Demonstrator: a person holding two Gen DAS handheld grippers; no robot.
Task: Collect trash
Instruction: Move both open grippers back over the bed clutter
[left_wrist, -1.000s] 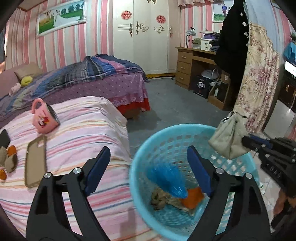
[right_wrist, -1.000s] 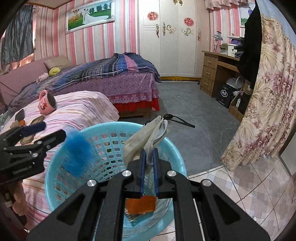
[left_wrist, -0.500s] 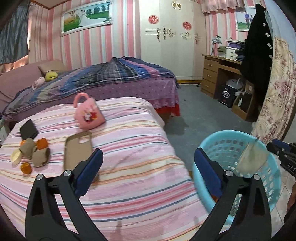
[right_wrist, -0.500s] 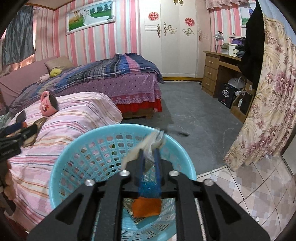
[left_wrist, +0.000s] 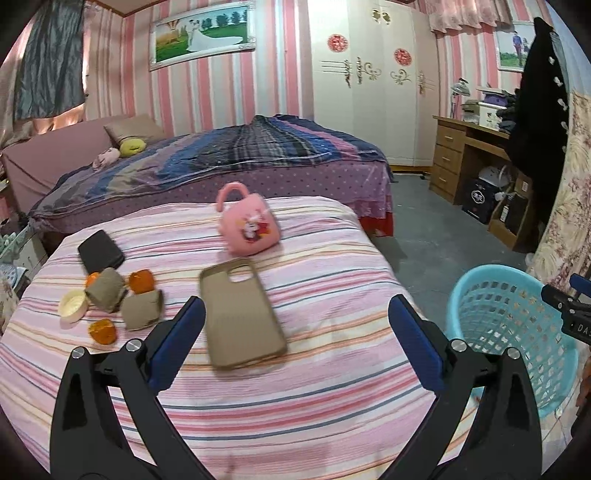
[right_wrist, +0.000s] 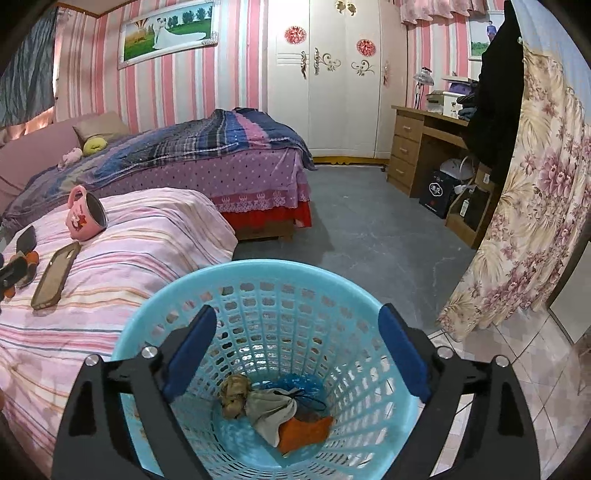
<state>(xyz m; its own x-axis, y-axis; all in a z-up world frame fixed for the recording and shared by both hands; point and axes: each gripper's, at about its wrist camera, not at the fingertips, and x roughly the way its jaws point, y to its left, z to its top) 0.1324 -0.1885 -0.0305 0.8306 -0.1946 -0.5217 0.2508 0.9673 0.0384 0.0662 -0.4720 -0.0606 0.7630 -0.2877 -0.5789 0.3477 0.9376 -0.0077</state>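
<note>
My left gripper (left_wrist: 295, 321) is open and empty over the pink striped bed (left_wrist: 332, 369). Ahead of it on the left lie two crumpled brown papers (left_wrist: 105, 293), orange peels (left_wrist: 140, 280) and a small cream cup (left_wrist: 74, 304). My right gripper (right_wrist: 295, 325) hangs over the light blue basket (right_wrist: 258, 269); its jaws are opening with nothing between them. In the bottom of the basket lie a beige drawstring pouch (right_wrist: 273, 406), an orange scrap (right_wrist: 303, 428), crumpled brown paper (right_wrist: 234, 395) and a blue net (right_wrist: 299, 384). The basket (left_wrist: 509, 332) stands at the bed's right side.
A tan phone case (left_wrist: 240, 314), a pink mug (left_wrist: 249, 229) on its side and a black wallet (left_wrist: 99, 251) also lie on the striped bed. A second bed (left_wrist: 258, 155) stands behind it. A floral curtain (right_wrist: 528, 206) and a wooden desk (right_wrist: 424, 147) are at the right, with grey floor between.
My right gripper has opened and let go of the beige pouch, which dropped into the basket. My left gripper swung left from over the basket to over the striped bed.
</note>
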